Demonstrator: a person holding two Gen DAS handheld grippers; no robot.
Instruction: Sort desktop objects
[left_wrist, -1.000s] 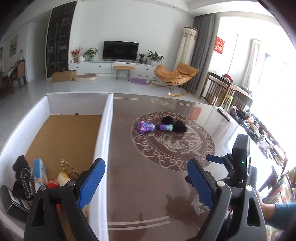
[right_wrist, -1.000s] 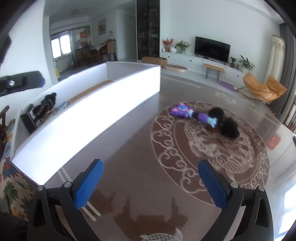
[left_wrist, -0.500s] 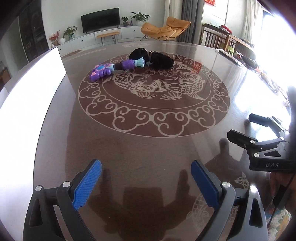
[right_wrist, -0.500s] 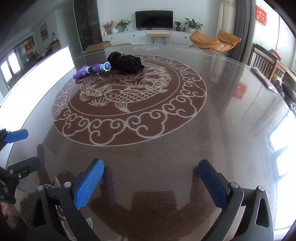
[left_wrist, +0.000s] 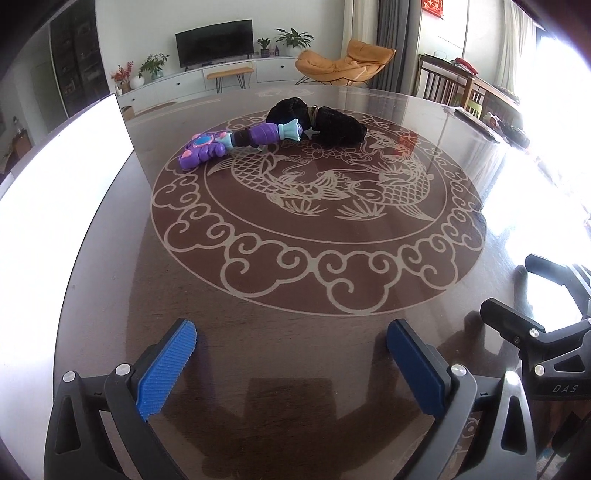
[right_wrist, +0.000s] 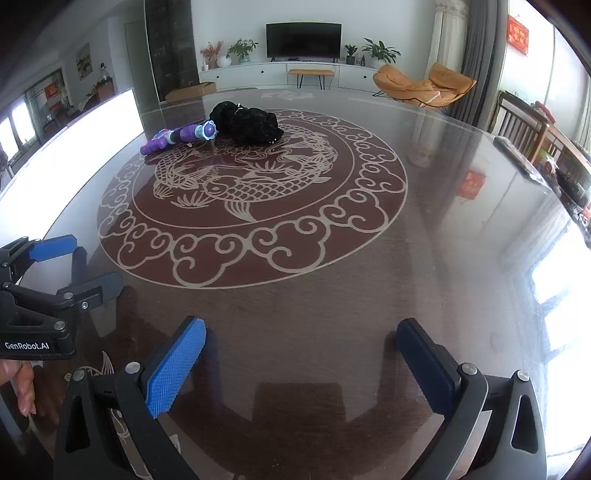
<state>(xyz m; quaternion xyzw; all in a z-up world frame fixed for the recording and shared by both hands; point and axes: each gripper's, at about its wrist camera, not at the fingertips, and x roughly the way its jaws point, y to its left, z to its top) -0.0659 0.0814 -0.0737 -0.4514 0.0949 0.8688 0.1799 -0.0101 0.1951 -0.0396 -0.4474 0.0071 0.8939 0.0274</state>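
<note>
Left gripper (left_wrist: 291, 354): we see both blue pads spread wide with nothing between them, hovering low over the near part of the table; in the right wrist view it shows at the left edge (right_wrist: 70, 262), fingers apart there too

Right gripper (right_wrist: 301, 356): we find it wide as well, empty, over the near table edge; its black frame shows at the right edge of the left wrist view (left_wrist: 517, 295)

Hand (right_wrist: 22, 384): we catch fingertips at the lower left of the right wrist view, under the left tool's body

Table (left_wrist: 295, 350): dark glossy wood with a pale round fish and cloud pattern in the middle; we note strong window glare on its right side

Purple toy (left_wrist: 236, 142): lies flat on the far left part of the pattern, well apart from both grippers; purple with pink and teal parts, its teal flared end toward the black bundle; also seen in the right wrist view (right_wrist: 177, 136)

Black bundle (left_wrist: 321, 122): soft dark heap just right of the toy, touching its flared end as far as we can tell; what it is we cannot make out; right wrist view (right_wrist: 247, 123)

White box wall (left_wrist: 62, 192): stands along the left side of the table, overexposed; its inside is hidden from us

Room beyond: television (right_wrist: 303, 38) on a low white cabinet, orange lounge chair (right_wrist: 424, 86) to the right of it
</note>
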